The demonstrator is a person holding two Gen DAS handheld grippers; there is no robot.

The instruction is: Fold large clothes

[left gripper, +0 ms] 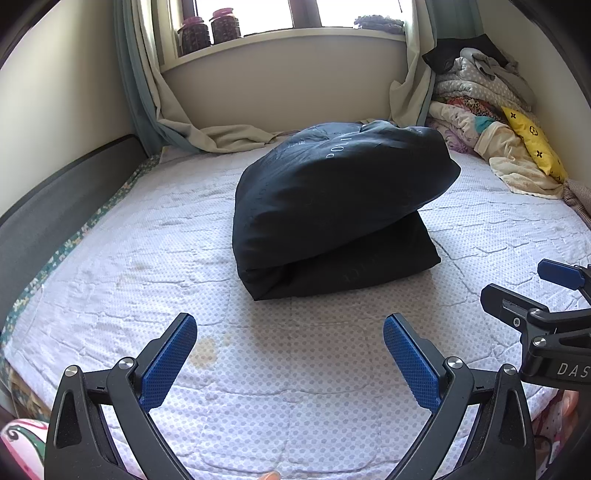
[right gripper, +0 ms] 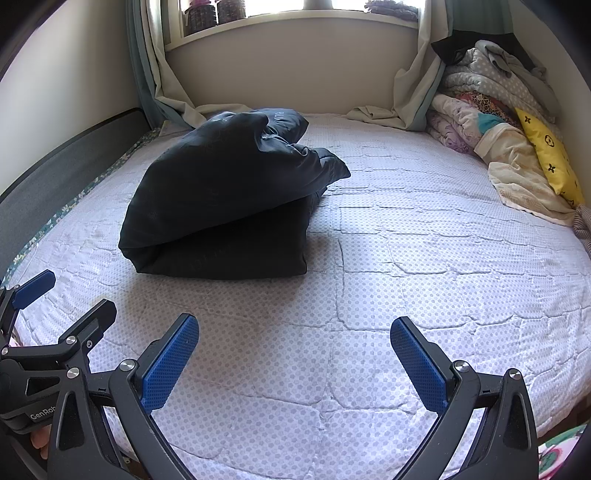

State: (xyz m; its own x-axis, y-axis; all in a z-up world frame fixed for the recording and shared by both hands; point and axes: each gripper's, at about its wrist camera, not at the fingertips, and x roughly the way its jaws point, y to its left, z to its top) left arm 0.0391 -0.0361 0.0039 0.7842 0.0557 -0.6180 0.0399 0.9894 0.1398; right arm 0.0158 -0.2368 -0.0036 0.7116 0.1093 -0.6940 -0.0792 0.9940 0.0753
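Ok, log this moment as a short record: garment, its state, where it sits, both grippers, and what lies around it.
garment: dark puffy jacket
state: folded over, top layer springing up off the lower one
surface: quilted bed cover
left gripper: open, holding nothing, short of the jacket
right gripper: open, holding nothing
far right corner: pile of bedding, yellow pillow
windowsill: two jars

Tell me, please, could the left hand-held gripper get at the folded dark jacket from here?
Probably yes: the left hand-held gripper is open, and only bare quilted bedcover lies between it and the dark jacket.
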